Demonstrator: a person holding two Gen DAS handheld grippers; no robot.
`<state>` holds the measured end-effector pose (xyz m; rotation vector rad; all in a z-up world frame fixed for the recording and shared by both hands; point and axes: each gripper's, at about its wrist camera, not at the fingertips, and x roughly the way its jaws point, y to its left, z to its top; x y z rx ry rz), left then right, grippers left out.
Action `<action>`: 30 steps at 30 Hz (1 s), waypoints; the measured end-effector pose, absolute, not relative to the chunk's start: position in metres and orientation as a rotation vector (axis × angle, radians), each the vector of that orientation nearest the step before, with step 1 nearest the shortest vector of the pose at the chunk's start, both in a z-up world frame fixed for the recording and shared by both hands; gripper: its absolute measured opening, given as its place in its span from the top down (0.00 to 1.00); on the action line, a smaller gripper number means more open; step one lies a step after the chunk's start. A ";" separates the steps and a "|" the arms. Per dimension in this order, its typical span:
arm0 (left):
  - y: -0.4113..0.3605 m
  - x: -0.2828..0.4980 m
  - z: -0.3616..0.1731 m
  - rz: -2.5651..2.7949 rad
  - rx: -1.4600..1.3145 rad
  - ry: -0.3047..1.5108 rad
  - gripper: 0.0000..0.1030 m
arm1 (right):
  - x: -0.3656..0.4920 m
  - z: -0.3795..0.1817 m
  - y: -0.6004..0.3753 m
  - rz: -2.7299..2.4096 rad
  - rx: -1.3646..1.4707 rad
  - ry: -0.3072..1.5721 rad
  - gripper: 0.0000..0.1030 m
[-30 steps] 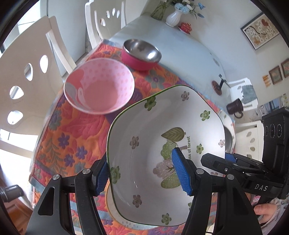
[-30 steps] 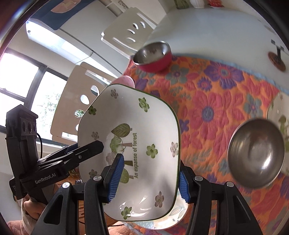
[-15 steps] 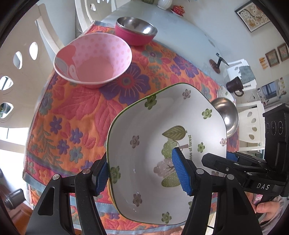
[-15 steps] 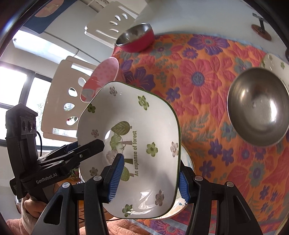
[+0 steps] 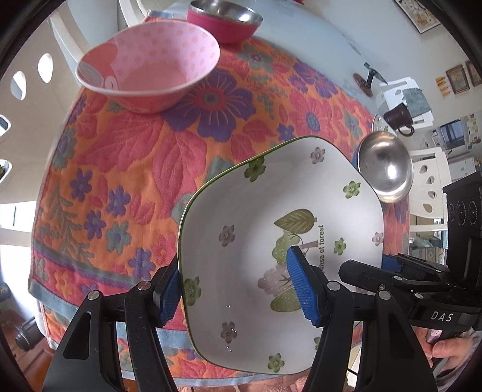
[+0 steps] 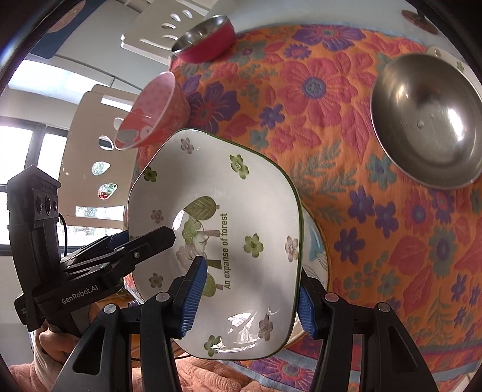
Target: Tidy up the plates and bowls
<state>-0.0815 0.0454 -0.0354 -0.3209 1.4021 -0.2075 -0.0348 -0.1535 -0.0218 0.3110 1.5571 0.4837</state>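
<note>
Both grippers, left point(image 5: 238, 289) and right point(image 6: 247, 297), are clamped on opposite edges of the flowered plate point(image 5: 271, 241), holding it above the floral tablecloth point(image 5: 135, 181).

My left gripper point(image 5: 238, 289) clamps the near-left rim of the white plate point(image 5: 259, 211), my right gripper point(image 5: 388, 271) its right rim. Far left on the floral cloth point(image 5: 126, 156) sits a pink bowl point(image 5: 150, 69).

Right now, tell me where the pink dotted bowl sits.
The pink dotted bowl stands on the floral cloth near its far left corner in the left wrist view, just in front of the red steel-lined bowl and beyond the held white plate.
</note>
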 end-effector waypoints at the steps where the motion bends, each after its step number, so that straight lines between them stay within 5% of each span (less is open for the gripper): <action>1: 0.045 -0.082 -0.037 -0.210 -0.319 1.407 0.41 | -0.036 -0.023 -0.154 0.480 0.312 1.561 0.48; 30: 0.034 -0.088 -0.057 -0.204 -0.287 1.484 0.41 | -0.052 -0.050 -0.156 0.448 0.327 1.662 0.48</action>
